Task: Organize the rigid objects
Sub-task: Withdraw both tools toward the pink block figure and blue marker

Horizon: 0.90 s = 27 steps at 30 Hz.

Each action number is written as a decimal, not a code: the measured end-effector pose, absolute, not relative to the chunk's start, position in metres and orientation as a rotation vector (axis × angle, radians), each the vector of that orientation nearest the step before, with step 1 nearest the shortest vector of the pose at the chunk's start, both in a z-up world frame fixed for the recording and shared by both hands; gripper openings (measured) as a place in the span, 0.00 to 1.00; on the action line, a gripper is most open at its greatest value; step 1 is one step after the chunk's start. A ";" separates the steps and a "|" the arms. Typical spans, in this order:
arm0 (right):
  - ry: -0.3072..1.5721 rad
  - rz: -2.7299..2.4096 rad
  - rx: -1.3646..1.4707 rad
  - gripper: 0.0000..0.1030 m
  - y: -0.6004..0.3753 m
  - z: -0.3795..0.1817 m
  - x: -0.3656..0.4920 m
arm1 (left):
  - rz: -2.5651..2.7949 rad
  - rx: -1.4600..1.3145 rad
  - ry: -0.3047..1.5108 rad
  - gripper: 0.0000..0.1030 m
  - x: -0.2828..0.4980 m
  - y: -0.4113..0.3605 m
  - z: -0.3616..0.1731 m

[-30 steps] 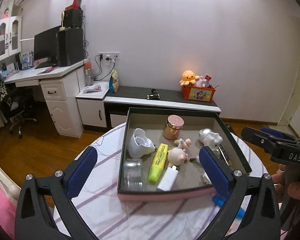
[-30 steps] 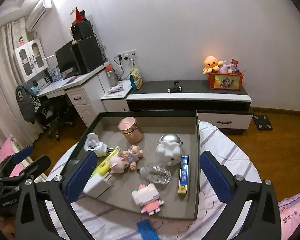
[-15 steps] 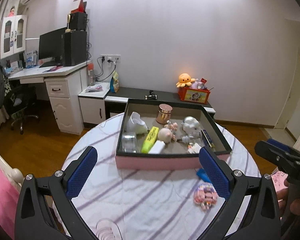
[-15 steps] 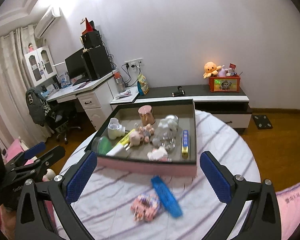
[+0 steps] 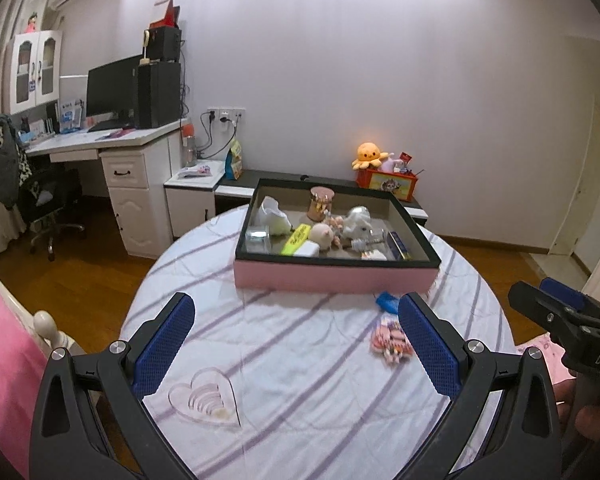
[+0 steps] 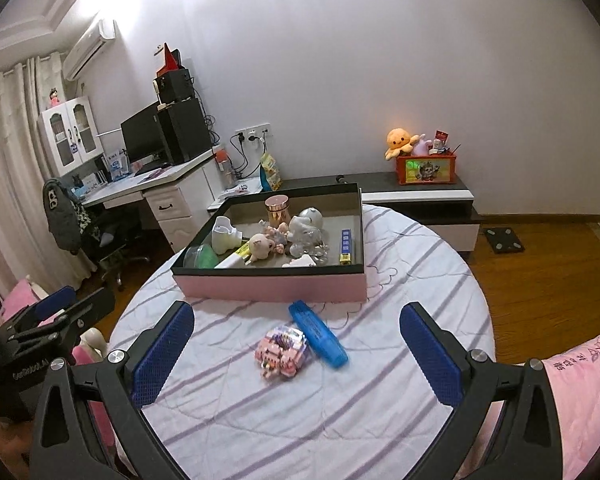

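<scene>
Progress looks good: your box (image 6: 272,286) at the far side of the counter (image 6: 400,392) already holds most items. Left outside, near it, are the blue case (image 6: 318,334), pink toy (image 6: 282,350) and clear heart (image 5: 204,402). Both your left gripper (image 5: 296,352) and right gripper (image 6: 296,354) are wide open, empty.

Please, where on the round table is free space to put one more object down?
Bare cloth lies left of the pink brick toy, between pink box and heart dish, and right of the blue case. Inside the box it is crowded.
</scene>
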State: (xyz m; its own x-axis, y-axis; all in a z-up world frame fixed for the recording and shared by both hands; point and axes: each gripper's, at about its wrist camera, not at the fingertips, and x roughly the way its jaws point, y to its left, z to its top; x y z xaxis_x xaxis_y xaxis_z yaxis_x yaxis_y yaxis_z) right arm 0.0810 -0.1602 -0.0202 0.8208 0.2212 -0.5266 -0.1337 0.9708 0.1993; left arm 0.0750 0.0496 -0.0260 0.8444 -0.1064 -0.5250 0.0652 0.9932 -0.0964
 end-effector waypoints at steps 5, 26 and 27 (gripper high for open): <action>0.592 0.195 0.130 1.00 -0.155 -0.025 0.069 | -0.093 -0.085 0.580 1.00 0.064 0.050 -0.035; 0.683 0.126 0.114 1.00 -0.177 -0.060 0.084 | -0.164 -0.057 0.711 1.00 0.092 0.010 -0.081; 0.690 0.120 0.116 1.00 -0.180 -0.063 0.086 | -0.170 -0.052 0.726 1.00 0.096 0.005 -0.086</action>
State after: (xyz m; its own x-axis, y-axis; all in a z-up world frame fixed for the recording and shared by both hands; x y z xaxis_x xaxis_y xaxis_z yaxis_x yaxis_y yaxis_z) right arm 0.0857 -0.1799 -0.0626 0.7648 0.1483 -0.6269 -0.0716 0.9867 0.1461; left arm 0.0960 0.0053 -0.0862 0.7347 -0.1728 -0.6561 0.1368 0.9849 -0.1063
